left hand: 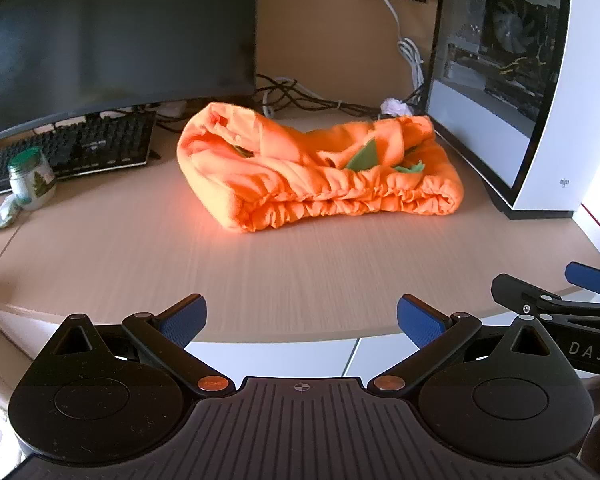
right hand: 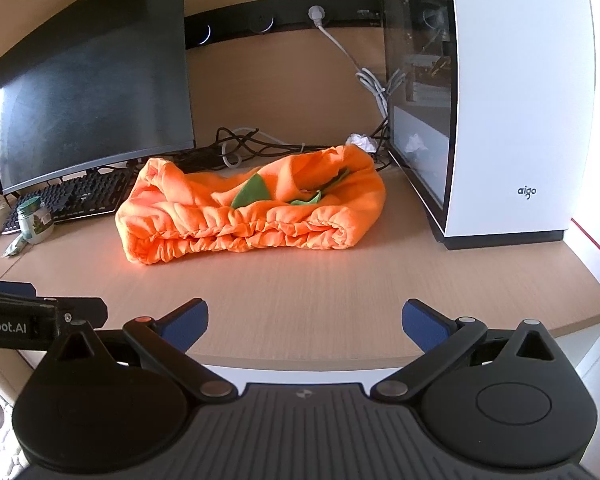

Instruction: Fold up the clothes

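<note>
Both tongs spread wide, nothing between the pads. Left tongs (left hand: 300, 322) and right tongs (right hand: 305, 324) hang over the near edge of the counter (left hand: 260, 264), short of the garment.

Garment (left hand: 316, 168) is an orange bundle, mid-counter, between the keyboard (left hand: 76, 148) on its left and the PC case (left hand: 532, 80) on its right; its right end sits just beside the case. Long axis runs left-right across my view, gathered elastic hem along the near edge facing me. Green patches (left hand: 366, 156) poke out of the top folds; I can't tell what part of the garment they are. Can't tell what kind of garment it is either: it's bunched, far side and underside are hidden, no sleeves or legs readable.

Left view: right tongs cut off at the right edge, only one blue pad (left hand: 590, 276) and part of the frame show. Right view: left tongs body clipped at the left edge.

Monitor (left hand: 112, 36) is dark and cropped top and left. Jar (left hand: 32, 178) with a green lid stands touching the keyboard's near left end; small packet (left hand: 4, 216) beside it, contents unreadable. Cables (left hand: 300, 98) tangle behind the garment. White wad (left hand: 396, 106) near the case, can't identify it.
</note>
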Demonstrator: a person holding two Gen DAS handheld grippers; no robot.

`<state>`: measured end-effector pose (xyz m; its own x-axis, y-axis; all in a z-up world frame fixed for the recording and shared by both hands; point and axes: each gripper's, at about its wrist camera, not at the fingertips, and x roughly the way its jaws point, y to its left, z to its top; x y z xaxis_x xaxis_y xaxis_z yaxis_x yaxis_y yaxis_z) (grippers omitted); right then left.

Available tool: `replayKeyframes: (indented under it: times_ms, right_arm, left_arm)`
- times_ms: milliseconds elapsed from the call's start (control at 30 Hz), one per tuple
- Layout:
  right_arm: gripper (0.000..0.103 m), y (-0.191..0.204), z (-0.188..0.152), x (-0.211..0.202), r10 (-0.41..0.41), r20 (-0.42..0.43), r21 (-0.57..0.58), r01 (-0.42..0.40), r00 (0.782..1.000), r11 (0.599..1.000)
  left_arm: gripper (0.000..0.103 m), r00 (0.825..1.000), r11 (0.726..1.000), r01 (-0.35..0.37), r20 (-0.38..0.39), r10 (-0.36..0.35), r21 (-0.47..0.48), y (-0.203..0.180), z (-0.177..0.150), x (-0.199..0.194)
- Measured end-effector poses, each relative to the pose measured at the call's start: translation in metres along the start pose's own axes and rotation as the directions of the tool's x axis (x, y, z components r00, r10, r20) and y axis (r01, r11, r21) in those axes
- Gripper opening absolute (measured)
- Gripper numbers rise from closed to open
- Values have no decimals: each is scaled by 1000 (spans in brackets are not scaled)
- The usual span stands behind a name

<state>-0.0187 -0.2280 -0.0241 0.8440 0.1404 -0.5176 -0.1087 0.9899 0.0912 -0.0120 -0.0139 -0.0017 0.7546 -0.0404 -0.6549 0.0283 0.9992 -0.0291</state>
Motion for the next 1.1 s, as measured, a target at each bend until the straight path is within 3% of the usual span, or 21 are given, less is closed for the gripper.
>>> replayKeyframes:
  times_ms: [533,867,967,1100]
  right_arm:
    - [103,22,15,29,-32,-42,26,33,999,999]
    - [103,35,37,59,-134,-131,108,148,982,983]
    - [103,34,54,72,-130,-173,171,159,976,972]
    - [103,25,80,90,-42,-217,354,119,975,928]
  left_arm:
    - [103,998,999,28,-49,-27,31,33,20,29]
    - [103,982,980,172,-91,-163,97,64,69,74]
    - [103,975,970,212,-96,-201,119,76,92,87]
    - [103,965,957,252,-102,-240,141,89,115,101]
